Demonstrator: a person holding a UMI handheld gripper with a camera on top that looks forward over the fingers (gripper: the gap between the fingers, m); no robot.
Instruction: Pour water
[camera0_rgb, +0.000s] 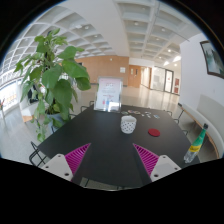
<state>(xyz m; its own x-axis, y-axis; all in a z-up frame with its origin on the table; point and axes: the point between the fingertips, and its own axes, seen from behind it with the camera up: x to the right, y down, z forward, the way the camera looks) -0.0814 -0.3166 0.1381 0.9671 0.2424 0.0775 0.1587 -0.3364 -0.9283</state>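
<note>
One cup | well beyond open jaws | on table

A white patterned cup stands upright on the dark tabletop; right of it, a green bottle stands near the edge.

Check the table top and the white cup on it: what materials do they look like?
Table: dark, matte top, likely laminate or painted board; no grain visible. Cup: white with a dotted or perforated look, possibly plastic or ceramic; too small to tell. Gripper jaws stand open, well short of the cup.
</note>
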